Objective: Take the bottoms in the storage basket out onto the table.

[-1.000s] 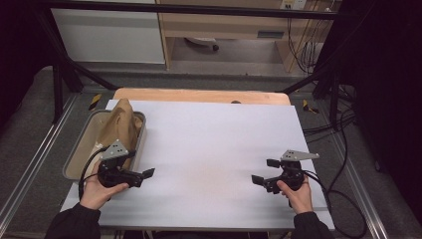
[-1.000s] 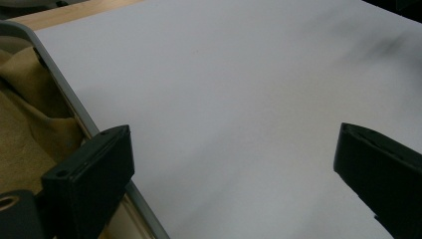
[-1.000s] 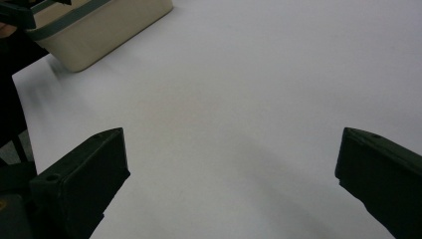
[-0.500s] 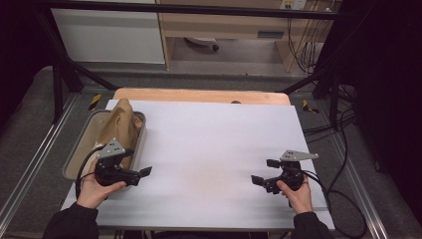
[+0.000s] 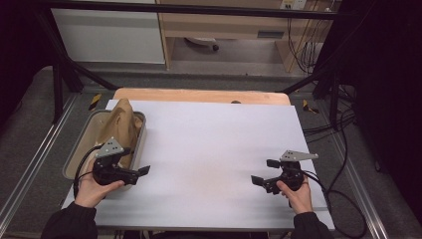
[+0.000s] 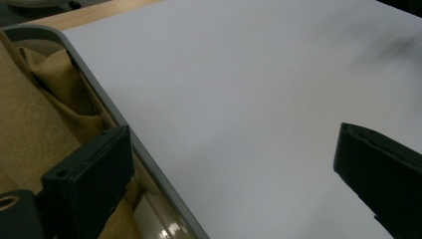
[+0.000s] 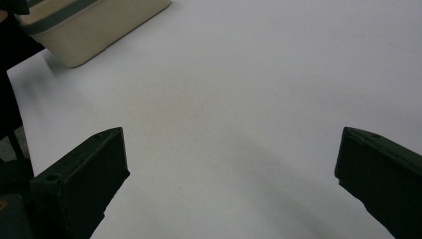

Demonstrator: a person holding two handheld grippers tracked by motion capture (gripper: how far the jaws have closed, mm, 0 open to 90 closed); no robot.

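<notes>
As you hold a gripper in each hand over the white table sheet, both sets of jaws stand apart with nothing between them.

Item one: your left gripper, at the near left of the sheet, jaws spread wide; in the left gripper view one jaw overlaps the grey rim of the bin and the other hangs over bare sheet. Item two: your right gripper, near right of the sheet, jaws likewise wide, pointing across the sheet toward the left side. Item three: the beige bin, at the left edge of the table, just beside your left gripper, holding a crumpled tan cloth that rises above its rim. Item four: wooden board edge, along the far side of the sheet.
</notes>
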